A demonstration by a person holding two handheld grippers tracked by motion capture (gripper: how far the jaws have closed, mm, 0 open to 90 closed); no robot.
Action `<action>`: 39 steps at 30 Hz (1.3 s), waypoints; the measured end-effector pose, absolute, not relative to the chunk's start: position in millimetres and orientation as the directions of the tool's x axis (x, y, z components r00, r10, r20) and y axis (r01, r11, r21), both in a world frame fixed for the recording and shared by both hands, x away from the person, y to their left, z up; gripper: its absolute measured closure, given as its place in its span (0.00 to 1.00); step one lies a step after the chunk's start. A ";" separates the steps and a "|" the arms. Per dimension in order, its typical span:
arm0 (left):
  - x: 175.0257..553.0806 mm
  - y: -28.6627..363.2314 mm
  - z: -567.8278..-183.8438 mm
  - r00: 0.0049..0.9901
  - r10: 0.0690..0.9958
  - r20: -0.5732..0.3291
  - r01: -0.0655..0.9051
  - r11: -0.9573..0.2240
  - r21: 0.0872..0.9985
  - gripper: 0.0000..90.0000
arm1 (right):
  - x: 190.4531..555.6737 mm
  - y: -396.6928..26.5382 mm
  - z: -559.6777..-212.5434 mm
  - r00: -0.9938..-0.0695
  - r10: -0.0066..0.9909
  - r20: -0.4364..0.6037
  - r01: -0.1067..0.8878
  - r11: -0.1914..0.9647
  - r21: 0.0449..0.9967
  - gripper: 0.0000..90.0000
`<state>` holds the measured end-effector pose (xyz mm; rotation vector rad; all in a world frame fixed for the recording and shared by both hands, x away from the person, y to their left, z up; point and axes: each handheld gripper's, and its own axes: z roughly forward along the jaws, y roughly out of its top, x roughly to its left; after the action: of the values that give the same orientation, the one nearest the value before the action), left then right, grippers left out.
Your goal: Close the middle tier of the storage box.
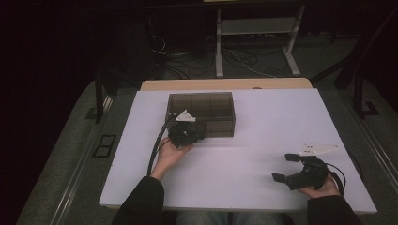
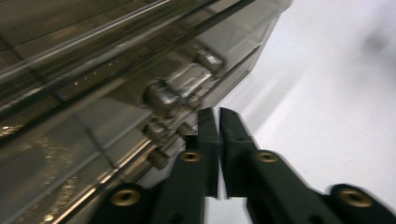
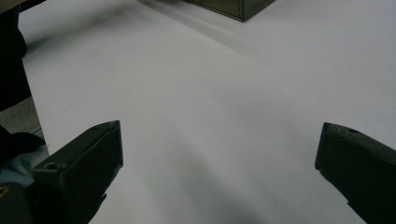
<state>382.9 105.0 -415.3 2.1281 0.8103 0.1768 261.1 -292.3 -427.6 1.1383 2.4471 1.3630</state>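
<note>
A smoky see-through box with a lid stands at the back middle of the white table. My left gripper is pressed up to the box's front wall. In the left gripper view the jaws are shut, with a hairline gap and nothing between them. Their tips lie just right of a metal latch on the box. My right gripper rests near the table's front right, held in a hand. Its jaws stand wide open over bare table, and a corner of the box lies far ahead.
The table's front edge runs just below both forearms. Behind the table are a wooden strip, a white desk frame and loose cables on the floor. A black cable trails from the left gripper.
</note>
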 end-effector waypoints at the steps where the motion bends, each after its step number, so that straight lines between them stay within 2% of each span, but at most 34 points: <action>1: 380.9 104.3 -414.9 0.787 0.600 -0.142 0.483 -0.456 0.747 0.91 | 261.0 -292.4 -427.6 -0.709 0.661 0.245 0.556 0.311 0.771 0.00; 5: 371.2 102.4 -412.4 0.792 0.598 -0.125 0.472 -0.469 0.746 0.76 | 260.8 -292.1 -427.3 -0.712 0.659 0.242 0.552 0.312 0.773 0.00; 10: 360.1 107.1 -406.6 0.800 0.586 -0.134 0.453 -0.442 0.774 0.51 | 260.5 -291.7 -426.7 -0.712 0.659 0.243 0.551 0.310 0.775 0.00; 16: 351.7 118.2 -400.9 0.803 0.563 -0.195 0.459 -0.375 0.805 0.29 | 259.8 -291.8 -426.1 -0.711 0.659 0.245 0.552 0.306 0.776 0.00; 26: 335.1 126.0 -399.0 0.819 0.535 -0.208 0.441 -0.354 0.825 0.00 | 259.3 -290.1 -425.9 -0.715 0.654 0.247 0.548 0.306 0.778 0.00; 39: 311.6 150.1 -397.5 0.805 0.552 -0.216 0.421 -0.277 0.863 0.00 | 258.7 -289.2 -425.6 -0.719 0.651 0.243 0.543 0.307 0.782 0.00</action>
<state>311.6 150.1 -397.5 1.9119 0.7334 0.1516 258.7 -289.2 -425.6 1.1203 2.4423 1.3863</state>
